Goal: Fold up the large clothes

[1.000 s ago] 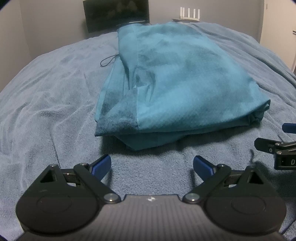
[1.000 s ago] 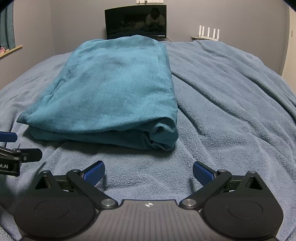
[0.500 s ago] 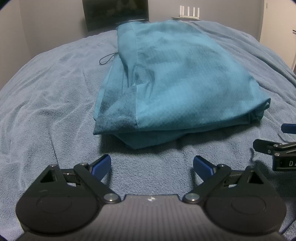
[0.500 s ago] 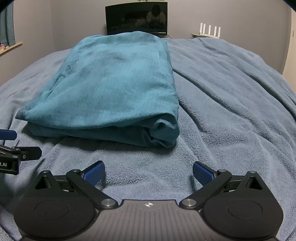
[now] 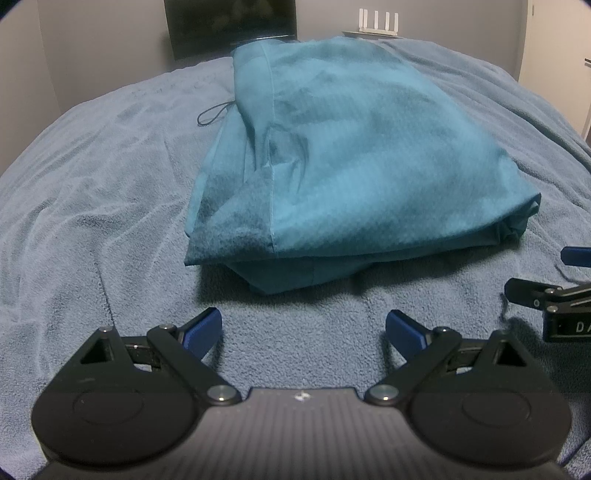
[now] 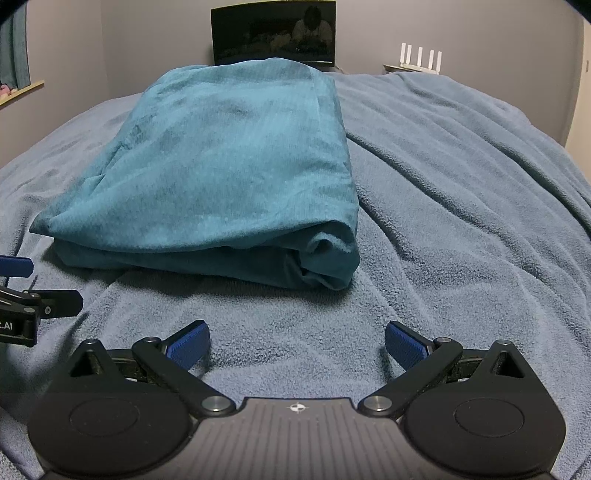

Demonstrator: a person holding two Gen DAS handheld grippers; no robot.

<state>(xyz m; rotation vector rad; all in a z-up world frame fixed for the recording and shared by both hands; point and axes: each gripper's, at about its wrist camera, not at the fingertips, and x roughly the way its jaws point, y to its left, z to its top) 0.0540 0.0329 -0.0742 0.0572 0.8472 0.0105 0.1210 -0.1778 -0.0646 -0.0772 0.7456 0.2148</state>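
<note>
A teal garment (image 5: 354, 158) lies folded in a thick stack on the blue blanket (image 5: 92, 206), with a thin dark drawstring (image 5: 212, 112) poking out at its left side. In the right wrist view the same garment (image 6: 229, 177) shows its rolled near-right corner. My left gripper (image 5: 303, 326) hovers open just short of the garment's near edge, nothing between its blue pads. My right gripper (image 6: 297, 341) is open too, a little in front of the garment's near-right corner. Each gripper's tip shows at the edge of the other's view.
The blue blanket (image 6: 461, 192) covers the whole bed, rumpled in soft ridges. A dark screen (image 6: 273, 33) stands against the far wall, with a white router (image 6: 421, 59) to its right. A curtain and a window sill (image 6: 18, 88) are at the far left.
Both grippers have edged slightly forward toward the garment's near edge, staying open. The garment has not moved.
</note>
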